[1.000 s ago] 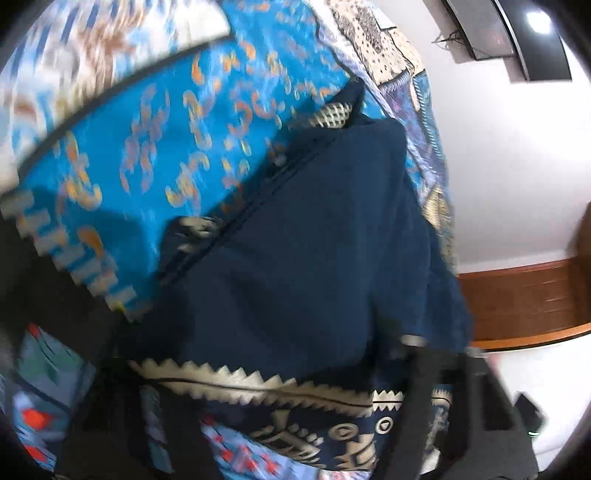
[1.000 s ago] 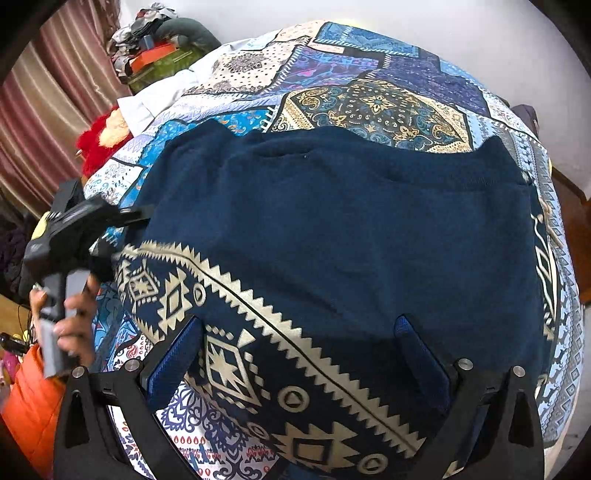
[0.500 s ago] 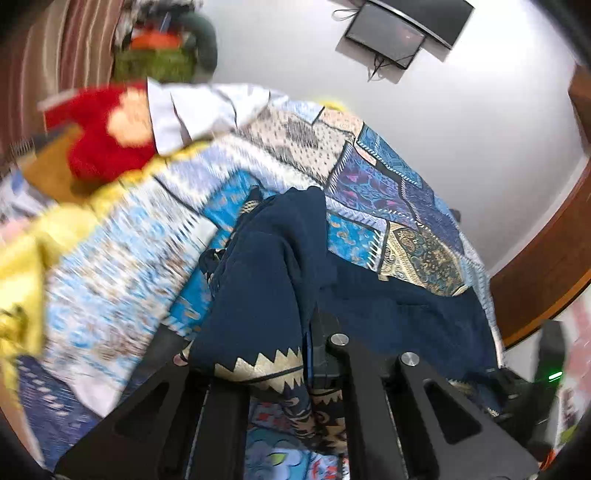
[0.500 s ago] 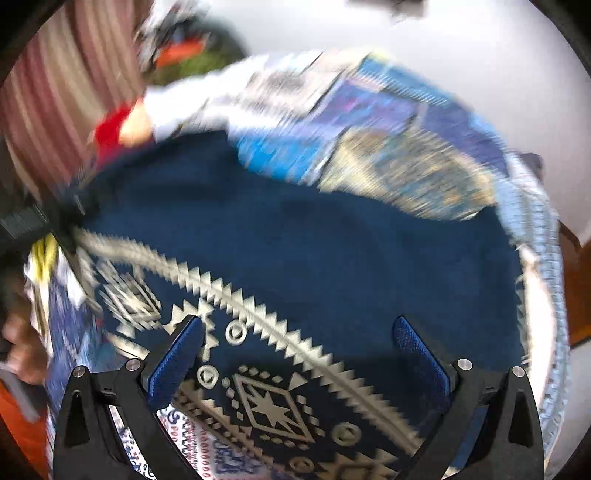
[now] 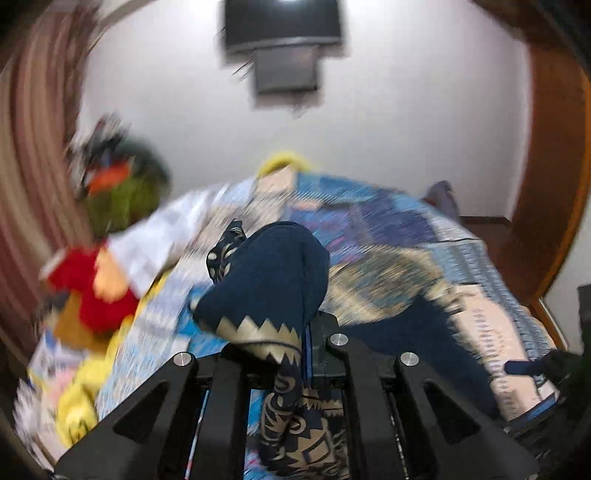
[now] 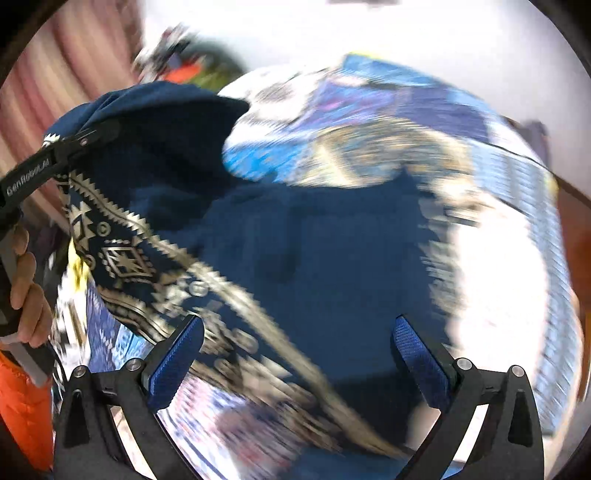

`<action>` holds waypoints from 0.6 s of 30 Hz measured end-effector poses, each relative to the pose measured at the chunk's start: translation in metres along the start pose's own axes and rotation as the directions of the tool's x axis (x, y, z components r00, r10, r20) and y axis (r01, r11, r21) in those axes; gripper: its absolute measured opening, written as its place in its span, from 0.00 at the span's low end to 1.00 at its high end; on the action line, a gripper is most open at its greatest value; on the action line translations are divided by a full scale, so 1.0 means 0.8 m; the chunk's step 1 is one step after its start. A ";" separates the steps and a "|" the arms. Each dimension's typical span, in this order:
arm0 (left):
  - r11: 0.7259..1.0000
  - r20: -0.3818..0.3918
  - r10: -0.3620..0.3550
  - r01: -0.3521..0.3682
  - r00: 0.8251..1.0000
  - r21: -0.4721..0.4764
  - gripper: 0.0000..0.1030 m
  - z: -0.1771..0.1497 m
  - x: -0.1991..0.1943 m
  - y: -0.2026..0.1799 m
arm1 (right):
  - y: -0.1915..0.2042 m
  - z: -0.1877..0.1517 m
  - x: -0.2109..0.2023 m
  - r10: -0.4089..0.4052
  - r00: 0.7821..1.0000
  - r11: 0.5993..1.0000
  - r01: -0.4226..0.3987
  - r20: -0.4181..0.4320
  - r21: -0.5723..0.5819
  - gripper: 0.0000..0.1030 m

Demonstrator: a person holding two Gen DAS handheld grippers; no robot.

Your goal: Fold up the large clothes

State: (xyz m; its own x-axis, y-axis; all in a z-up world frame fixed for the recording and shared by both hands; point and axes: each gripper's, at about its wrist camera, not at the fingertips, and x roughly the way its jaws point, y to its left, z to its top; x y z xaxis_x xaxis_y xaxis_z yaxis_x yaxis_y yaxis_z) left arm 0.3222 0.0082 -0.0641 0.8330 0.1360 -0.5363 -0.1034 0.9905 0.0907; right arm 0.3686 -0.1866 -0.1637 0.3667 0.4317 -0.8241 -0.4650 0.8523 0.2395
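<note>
Knit navy sweater corner lifted higher, left tongs clamping it, right tongs wide

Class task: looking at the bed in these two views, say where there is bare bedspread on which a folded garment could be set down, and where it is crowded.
Bare bedspread lies beyond the navy garment, toward the white wall, and along the bed's right edge by the wooden trim. The left side is crowded: a red plush toy, white cloth and a green bundle.

Bedroom: quilted bed, curtain, wall TV.
</note>
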 end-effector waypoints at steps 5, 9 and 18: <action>0.979 0.012 -0.108 0.104 0.994 0.176 0.06 -0.001 -0.003 -0.124 | -0.098 -0.033 -0.098 -0.131 0.985 0.978 0.110 0.108 0.179 1.00; 0.922 -0.198 -0.220 0.270 0.955 0.276 0.06 -0.058 0.030 -0.210 | -0.149 -0.063 -0.164 -0.214 0.963 0.948 0.164 0.165 0.272 1.00; 0.886 -0.486 -0.320 0.438 0.813 0.150 0.23 -0.122 0.064 -0.199 | -0.171 -0.114 -0.192 -0.225 0.964 0.928 0.168 0.140 0.332 0.99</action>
State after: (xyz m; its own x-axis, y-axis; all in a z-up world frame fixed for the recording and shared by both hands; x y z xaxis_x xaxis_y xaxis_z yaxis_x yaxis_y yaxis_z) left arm 0.3282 -0.1403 -0.1880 0.4461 -0.1963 -0.8732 0.3552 0.9344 -0.0286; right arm 0.3024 -0.3968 -0.1168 0.5714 0.2659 -0.7764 -0.1026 0.9618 0.2538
